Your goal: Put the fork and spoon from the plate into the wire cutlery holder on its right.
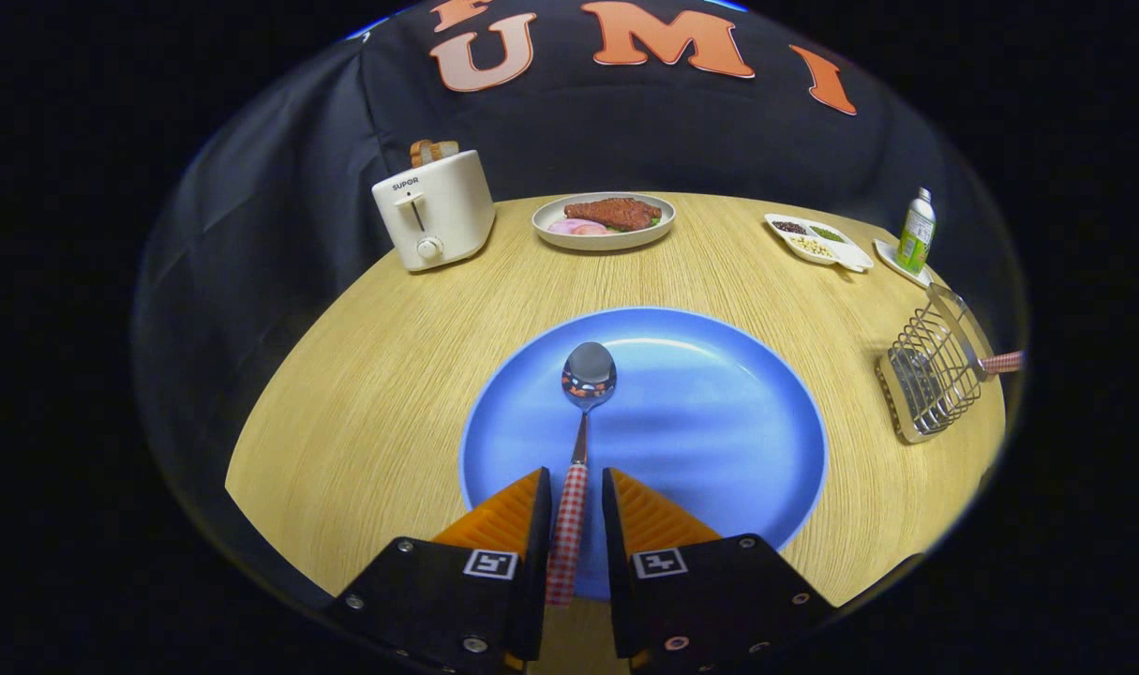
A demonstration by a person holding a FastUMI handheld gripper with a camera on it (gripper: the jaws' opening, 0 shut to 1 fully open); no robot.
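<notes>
A spoon (588, 375) with a red-checked handle lies on the blue plate (719, 422), bowl pointing away from me. Its handle runs back between my fingers. My gripper (576, 480) straddles that handle just above the plate's near rim, with the jaws a little wider than the handle; a gap shows on the right side. To the right of the plate stands the wire cutlery holder (925, 384), tilted in this view. A utensil with the same checked handle (1000, 362) sticks out of its top; its head is hidden inside.
On the round wooden table (363, 403), a white toaster (435, 211) with bread stands at the far left. A plate of meat (604, 220) sits at the far middle. A divided dish (817, 241) and a green bottle (917, 232) are at the far right.
</notes>
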